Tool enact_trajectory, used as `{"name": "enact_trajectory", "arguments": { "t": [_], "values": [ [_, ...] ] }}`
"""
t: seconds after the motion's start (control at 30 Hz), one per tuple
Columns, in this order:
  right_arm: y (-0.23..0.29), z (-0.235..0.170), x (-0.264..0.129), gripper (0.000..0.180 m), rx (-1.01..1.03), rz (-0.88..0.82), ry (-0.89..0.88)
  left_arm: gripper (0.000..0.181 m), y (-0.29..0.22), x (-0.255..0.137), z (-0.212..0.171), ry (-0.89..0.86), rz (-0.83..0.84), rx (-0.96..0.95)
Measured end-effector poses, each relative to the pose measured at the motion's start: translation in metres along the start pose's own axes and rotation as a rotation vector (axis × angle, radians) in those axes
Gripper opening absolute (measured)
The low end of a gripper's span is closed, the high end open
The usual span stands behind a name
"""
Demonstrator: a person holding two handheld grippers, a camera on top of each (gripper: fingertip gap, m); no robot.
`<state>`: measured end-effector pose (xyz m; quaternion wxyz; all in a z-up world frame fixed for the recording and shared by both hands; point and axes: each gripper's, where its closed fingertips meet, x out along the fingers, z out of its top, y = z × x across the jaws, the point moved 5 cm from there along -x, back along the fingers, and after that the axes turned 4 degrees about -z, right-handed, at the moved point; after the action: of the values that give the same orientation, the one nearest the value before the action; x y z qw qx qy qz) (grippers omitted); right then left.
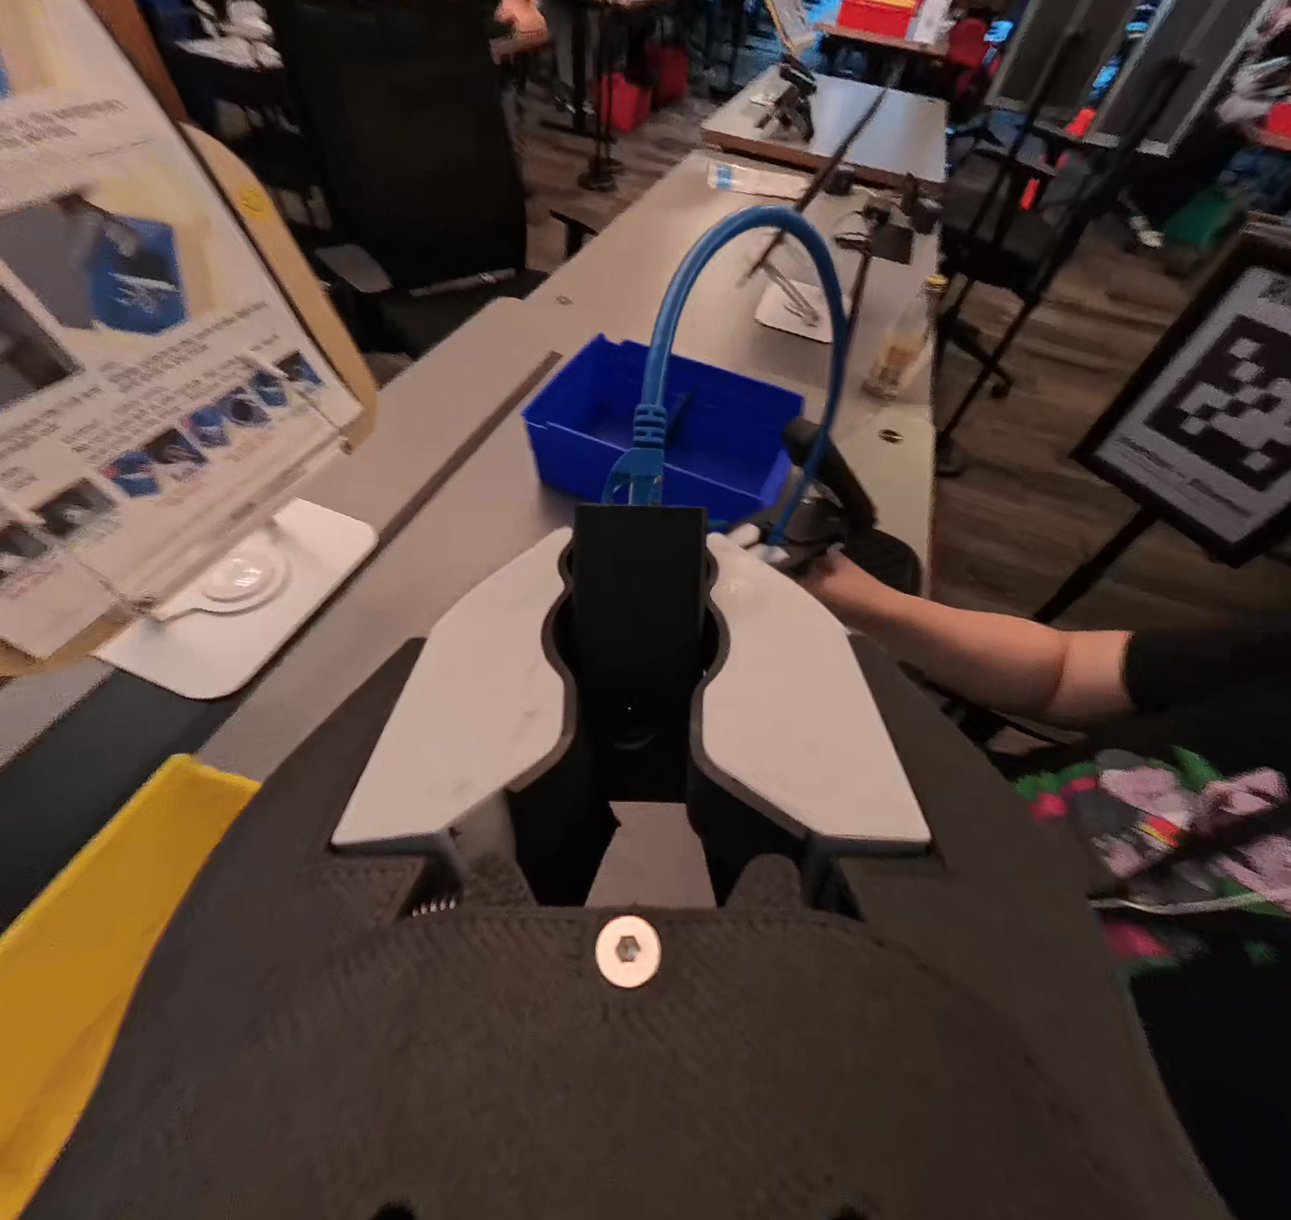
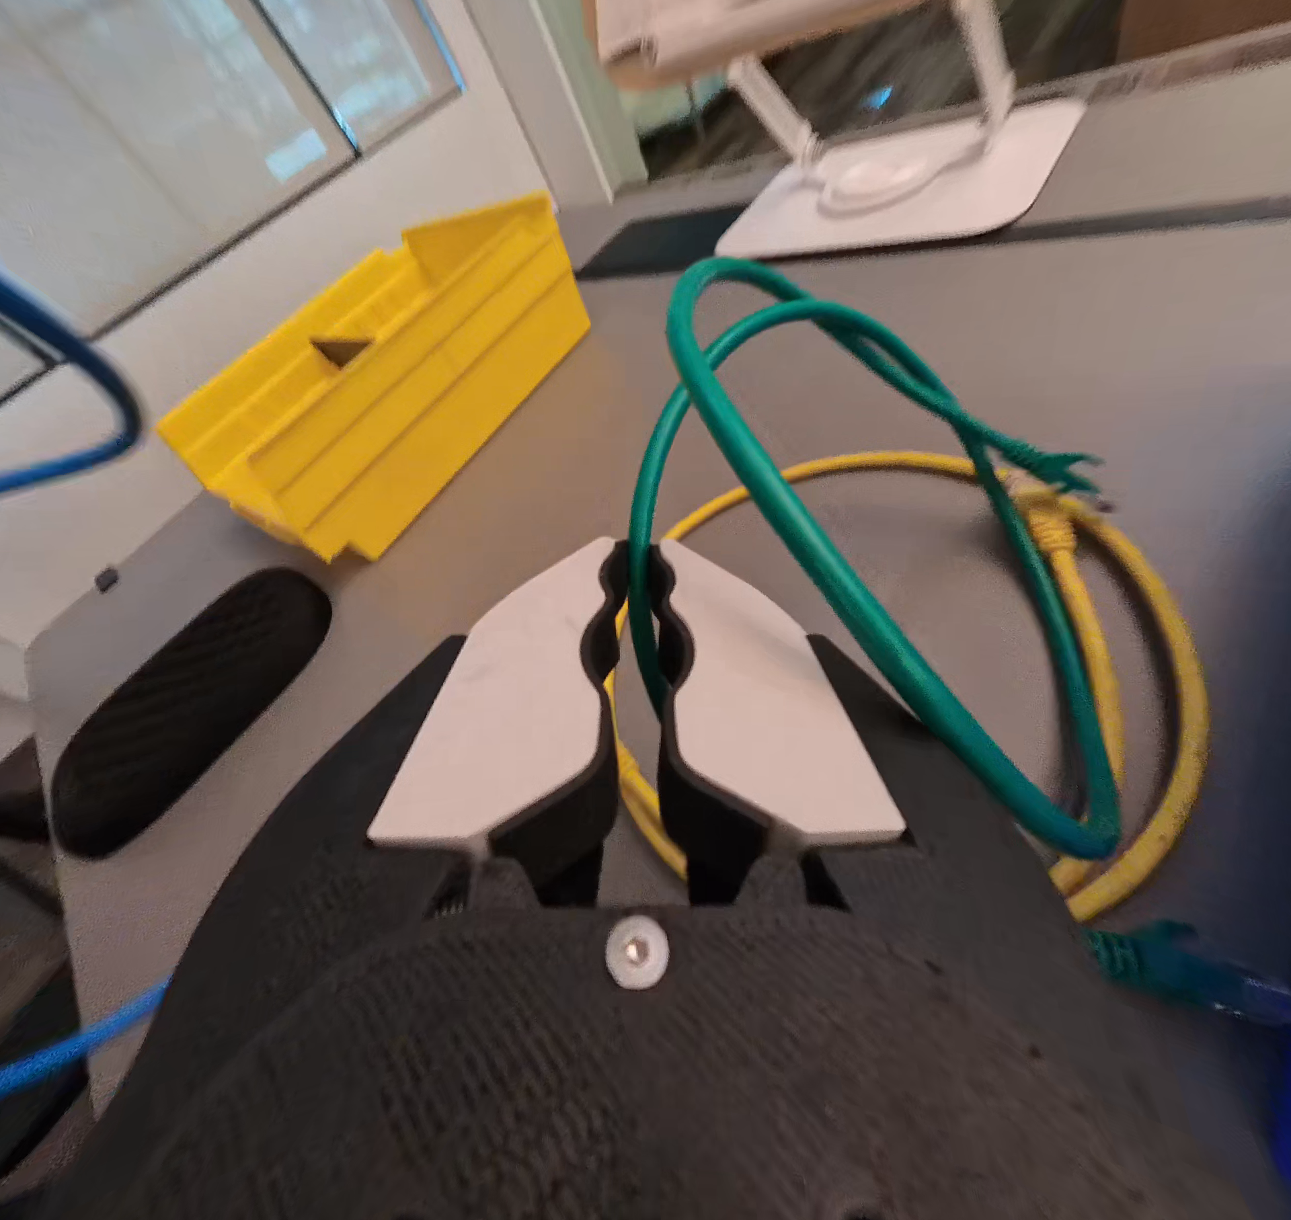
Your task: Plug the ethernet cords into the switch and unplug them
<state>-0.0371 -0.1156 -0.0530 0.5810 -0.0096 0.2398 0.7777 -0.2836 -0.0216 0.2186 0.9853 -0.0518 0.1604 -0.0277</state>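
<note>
My left gripper [image 1: 637,544] is shut on the black switch [image 1: 637,600] and holds it above the grey table [image 1: 447,432]. A blue ethernet cord [image 1: 761,216] is plugged into the switch's far end. It arches up and comes down to the right beside my right gripper [image 1: 789,530]. In the right wrist view my right gripper [image 2: 636,547] is shut on a green ethernet cord [image 2: 639,488], which loops up off the table. A yellow cord [image 2: 1187,697] lies coiled on the table under it. The blue cord [image 2: 119,411] shows at the left edge.
A blue bin [image 1: 580,460] stands just beyond the switch. A yellow bin [image 2: 391,404] lies at the table's left. A printed sign [image 1: 140,320] on a white stand [image 2: 978,167] is on the left. A person's forearm [image 1: 943,649] reaches in from the right. A black oblong pad [image 2: 188,704] is by the table edge.
</note>
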Motion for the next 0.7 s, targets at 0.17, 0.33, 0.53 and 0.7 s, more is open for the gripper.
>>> {"name": "enact_trajectory", "arguments": {
  "t": [0.17, 0.33, 0.53, 0.7],
  "values": [
    [0.019, -0.003, -0.018, 0.006, -0.161, -0.011, 0.009, 0.029, 0.026, 0.015, 0.028, -0.032, 0.245, 0.208],
    [0.036, 0.021, -0.071, 0.006, -0.144, 0.061, -0.115, 0.028, 0.047, 0.066, 0.042, -0.060, 0.404, 0.424],
    [0.050, 0.055, -0.160, 0.006, -0.138, 0.167, -0.282, 0.028, 0.063, 0.149, -0.022, 0.052, 0.425, 0.629],
    [0.056, 0.065, -0.225, 0.006, -0.179, 0.187, -0.356, 0.028, 0.071, 0.204, -0.097, 0.193, 0.419, 0.592]
  ]
}}
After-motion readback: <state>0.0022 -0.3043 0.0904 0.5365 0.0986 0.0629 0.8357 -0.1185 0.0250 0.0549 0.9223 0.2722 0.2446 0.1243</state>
